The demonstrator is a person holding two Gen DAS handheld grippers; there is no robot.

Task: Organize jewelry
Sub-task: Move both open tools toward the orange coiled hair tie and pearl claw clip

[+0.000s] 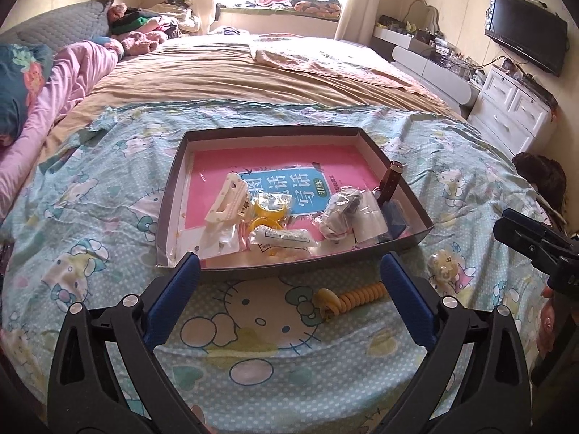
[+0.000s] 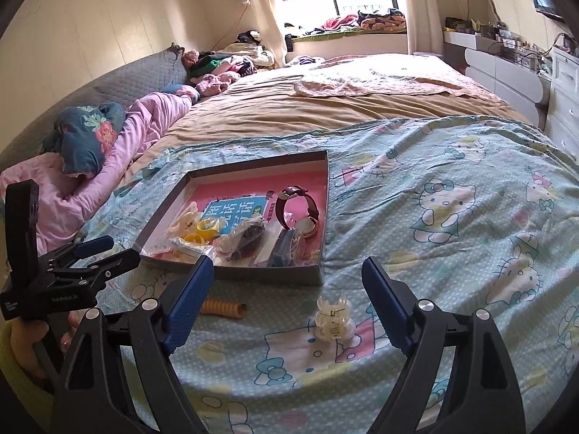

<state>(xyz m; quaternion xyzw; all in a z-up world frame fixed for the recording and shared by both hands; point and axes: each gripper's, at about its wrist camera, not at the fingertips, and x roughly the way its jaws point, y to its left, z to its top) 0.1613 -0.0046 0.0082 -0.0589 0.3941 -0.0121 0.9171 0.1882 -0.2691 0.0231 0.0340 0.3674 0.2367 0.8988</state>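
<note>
Jewelry tray (image 1: pixel 416 213) sits on the bed (image 1: pixel 108 253), holding a watch (image 2: pixel 295 204) and bagged pieces; a clear hair claw (image 2: pixel 334 320) and coiled hair tie (image 1: pixel 356 294) lie near it. Left gripper (image 1: pixel 289 275) and right gripper (image 2: pixel 287 285) both gape wide, empty

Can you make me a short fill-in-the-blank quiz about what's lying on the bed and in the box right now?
1. The clear hair claw clip lies on the cartoon bedsheet, ____ the shallow box.
2. The coiled hair tie beside it is ____ in colour.
3. The brown-strapped watch lies ____ the box.
4. Both the left hand-held gripper and the right hand-held gripper are ____.

Answers: outside; yellow; inside; open
</note>
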